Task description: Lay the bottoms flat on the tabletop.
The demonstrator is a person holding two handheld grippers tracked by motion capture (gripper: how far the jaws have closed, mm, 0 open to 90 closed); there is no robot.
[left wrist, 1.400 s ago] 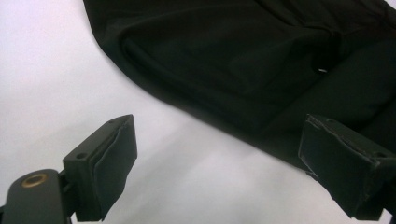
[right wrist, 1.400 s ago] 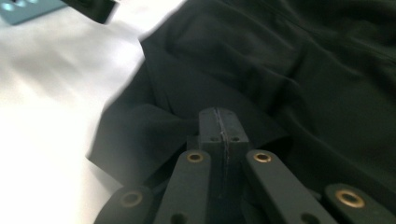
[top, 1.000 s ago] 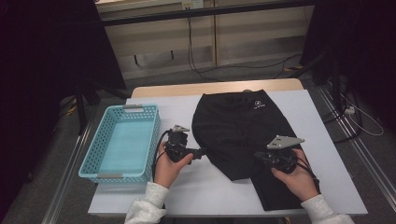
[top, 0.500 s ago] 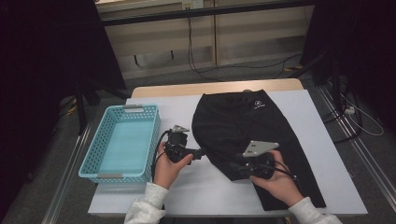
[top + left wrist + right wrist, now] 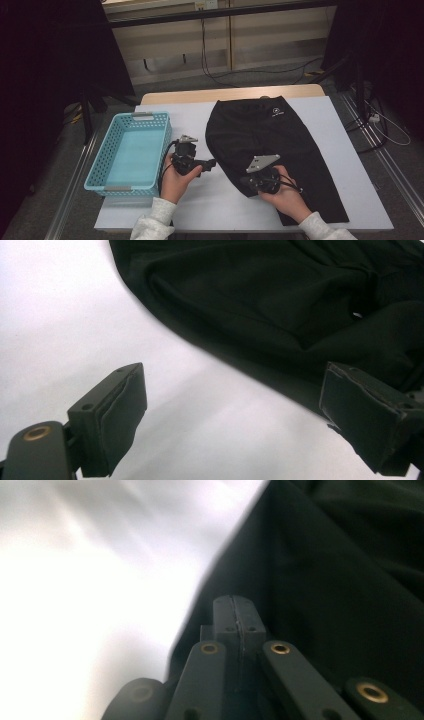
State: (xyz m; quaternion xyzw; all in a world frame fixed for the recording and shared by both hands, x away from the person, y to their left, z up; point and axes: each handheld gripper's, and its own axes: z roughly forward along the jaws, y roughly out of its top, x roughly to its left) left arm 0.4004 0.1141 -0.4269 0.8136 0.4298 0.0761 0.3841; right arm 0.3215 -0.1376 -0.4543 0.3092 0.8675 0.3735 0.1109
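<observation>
Black trousers (image 5: 270,135) lie spread on the white table (image 5: 200,210), with a small white logo near the far end. My left gripper (image 5: 212,162) rests on the table just left of the trousers' edge, pointing right. In the left gripper view it (image 5: 235,415) is open, and the dark cloth (image 5: 270,295) lies beyond its pads. My right gripper (image 5: 245,181) sits at the trousers' near left edge. Its jaws have just been closing and its pads (image 5: 235,611) now meet over the black cloth (image 5: 340,580). I see no fold between them.
A light blue plastic basket (image 5: 150,116) stands at the table's left side, next to my left hand. Bare white table lies between the two grippers and along the front edge. Dark stands and cables are on the floor to the right.
My right hand has slid left across the trousers to their near left edge, closer to the left gripper. The left hand has stayed put.
</observation>
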